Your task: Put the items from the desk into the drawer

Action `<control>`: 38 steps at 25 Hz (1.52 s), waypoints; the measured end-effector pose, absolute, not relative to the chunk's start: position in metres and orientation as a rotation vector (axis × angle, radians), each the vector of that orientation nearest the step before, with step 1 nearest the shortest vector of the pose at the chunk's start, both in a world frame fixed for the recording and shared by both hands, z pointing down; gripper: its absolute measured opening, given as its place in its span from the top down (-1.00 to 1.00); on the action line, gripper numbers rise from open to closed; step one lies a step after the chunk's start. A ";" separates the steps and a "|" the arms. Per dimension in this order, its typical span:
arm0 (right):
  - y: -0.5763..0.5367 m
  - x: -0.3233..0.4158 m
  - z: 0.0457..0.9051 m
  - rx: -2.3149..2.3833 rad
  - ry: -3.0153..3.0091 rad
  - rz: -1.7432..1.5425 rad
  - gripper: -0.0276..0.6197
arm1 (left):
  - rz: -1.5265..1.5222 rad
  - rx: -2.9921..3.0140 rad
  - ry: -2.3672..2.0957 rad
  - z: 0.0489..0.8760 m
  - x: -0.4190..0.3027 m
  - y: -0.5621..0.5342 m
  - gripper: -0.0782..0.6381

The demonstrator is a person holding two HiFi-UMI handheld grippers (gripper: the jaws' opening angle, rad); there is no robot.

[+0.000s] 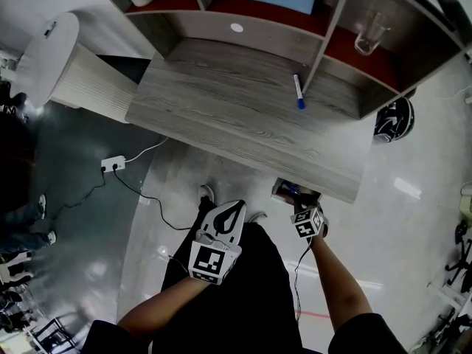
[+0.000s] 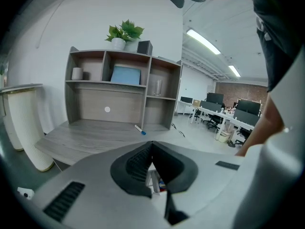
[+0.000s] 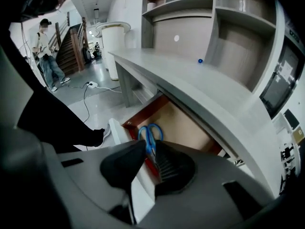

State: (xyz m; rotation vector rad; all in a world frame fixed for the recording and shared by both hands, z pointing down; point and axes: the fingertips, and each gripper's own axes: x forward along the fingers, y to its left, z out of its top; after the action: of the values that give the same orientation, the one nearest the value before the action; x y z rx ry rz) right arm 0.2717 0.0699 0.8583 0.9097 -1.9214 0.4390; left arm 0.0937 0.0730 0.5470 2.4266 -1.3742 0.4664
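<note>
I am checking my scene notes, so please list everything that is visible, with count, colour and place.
desk: one, grey wood, with shelves
marker: one, white with blue cap, on the desk
glass: one, clear, right shelf
plant: one, green, atop the shelves
drawer: one, red-brown, open under the desk
scissors: one, blue handles, over the drawer
power strip: one, white, floor
left gripper: one, white, shut, empty
right gripper: one, white, shut on the scissors
</note>
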 end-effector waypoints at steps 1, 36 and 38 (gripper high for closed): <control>0.070 0.269 0.853 0.917 -1.929 0.438 0.67 | 0.463 2.425 -1.371 0.546 0.094 0.073 0.77; 0.165 0.198 0.549 1.724 -2.134 0.620 0.84 | 0.238 2.585 -1.012 0.487 0.095 0.153 0.77; 0.174 0.191 0.533 1.749 -2.144 0.588 0.85 | 0.209 2.615 -0.990 0.477 0.097 0.158 0.77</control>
State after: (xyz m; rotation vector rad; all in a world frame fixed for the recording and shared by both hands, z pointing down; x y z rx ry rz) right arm 0.1914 0.1744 0.5327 1.7486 -2.1438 0.5885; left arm 0.0968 0.1578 0.4768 2.6149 -0.9902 0.2090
